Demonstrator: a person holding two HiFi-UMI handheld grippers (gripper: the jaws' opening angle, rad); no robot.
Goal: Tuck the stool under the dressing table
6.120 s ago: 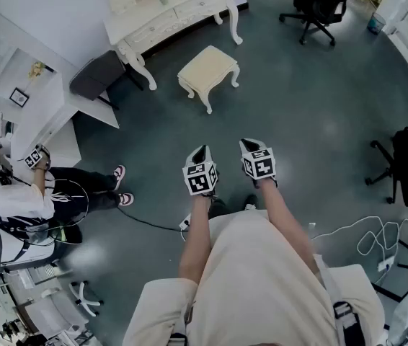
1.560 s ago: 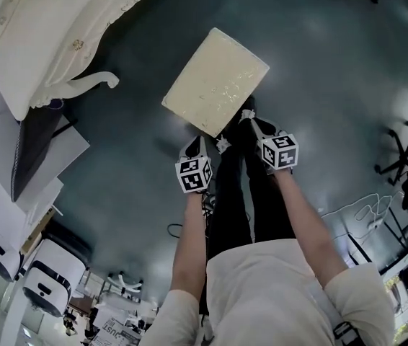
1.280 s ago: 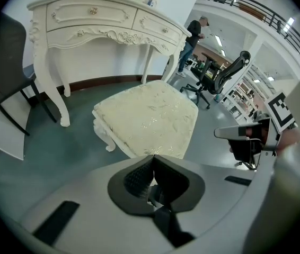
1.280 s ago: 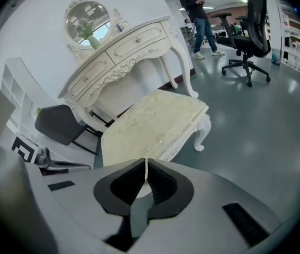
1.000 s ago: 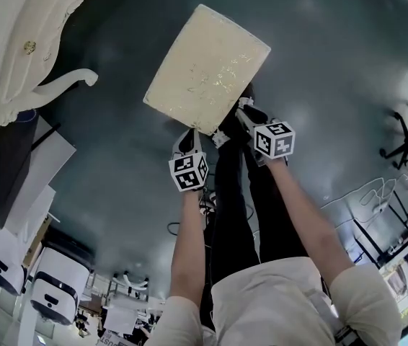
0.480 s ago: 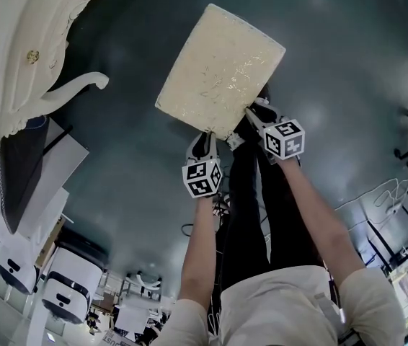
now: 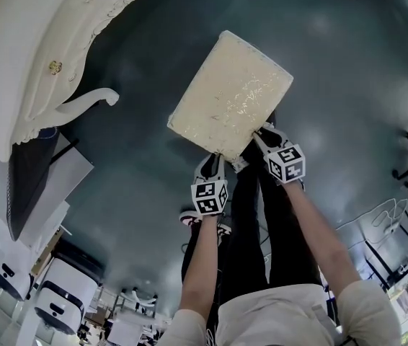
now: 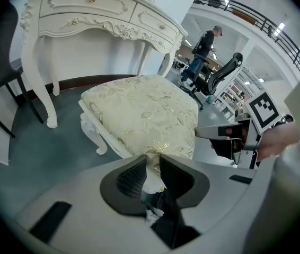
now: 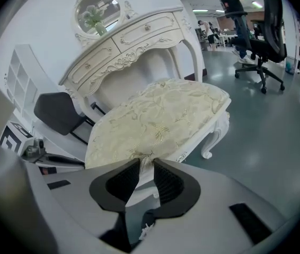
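Gripping stool (image 7: 229,96) near edge, left tongs (image 7: 212,161) clamped, right tongs (image 7: 261,132) closing on it.

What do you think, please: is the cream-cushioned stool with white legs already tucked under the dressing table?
Not quite. The cream-cushioned stool with white legs is not yet tucked under. The head view shows it standing out on the open floor, apart from the dressing table.

Setting: large open office or lab hall with a staged home corner. Evidence: ornate white dressing table (image 8: 86,15), swivel office chair (image 9: 265,30), mezzanine railing (image 8: 245,16), bare grey floor (image 7: 348,85).
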